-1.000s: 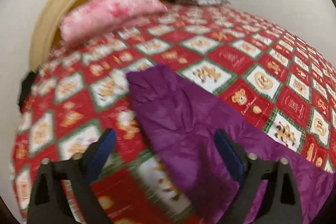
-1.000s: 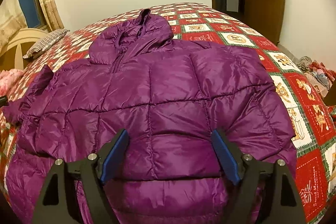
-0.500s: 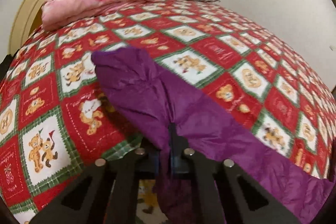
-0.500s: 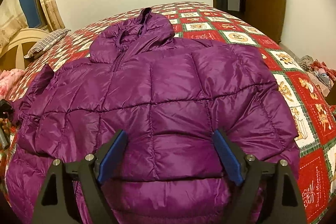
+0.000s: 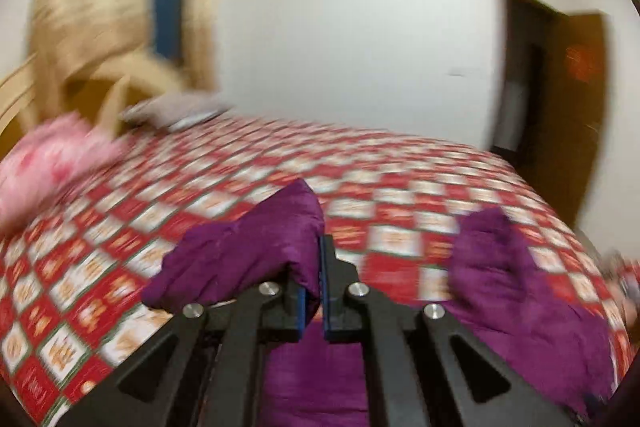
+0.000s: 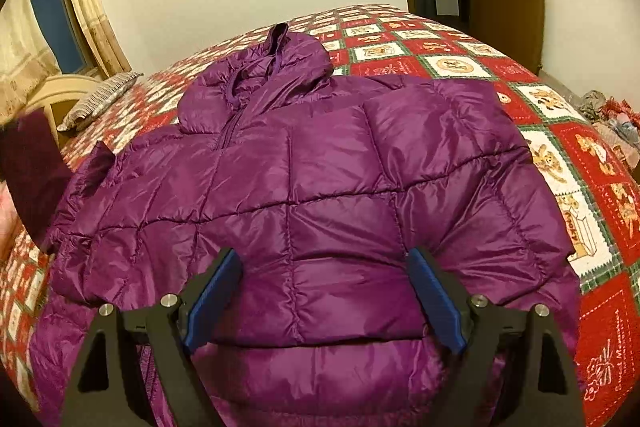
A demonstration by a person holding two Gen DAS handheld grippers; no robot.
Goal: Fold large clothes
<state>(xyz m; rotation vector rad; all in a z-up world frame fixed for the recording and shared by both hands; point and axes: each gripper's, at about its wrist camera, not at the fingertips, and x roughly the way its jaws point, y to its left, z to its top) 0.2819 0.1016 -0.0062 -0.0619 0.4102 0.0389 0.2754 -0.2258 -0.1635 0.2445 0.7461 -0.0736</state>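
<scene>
Left tool [image 5: 313, 291] was pinching the purple quilted puffer jacket's [image 6: 320, 187] sleeve cuff [image 5: 256, 259], body off to its right; right tool [image 6: 326, 301] hung spread over the hem.

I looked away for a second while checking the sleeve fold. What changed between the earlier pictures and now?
The left hand-held gripper closed on the purple jacket's sleeve and lifted it off the bedspread. In the right wrist view the raised sleeve now shows at the left edge. The right hand-held gripper stayed open over the jacket, whose body and hood did not move.
</scene>
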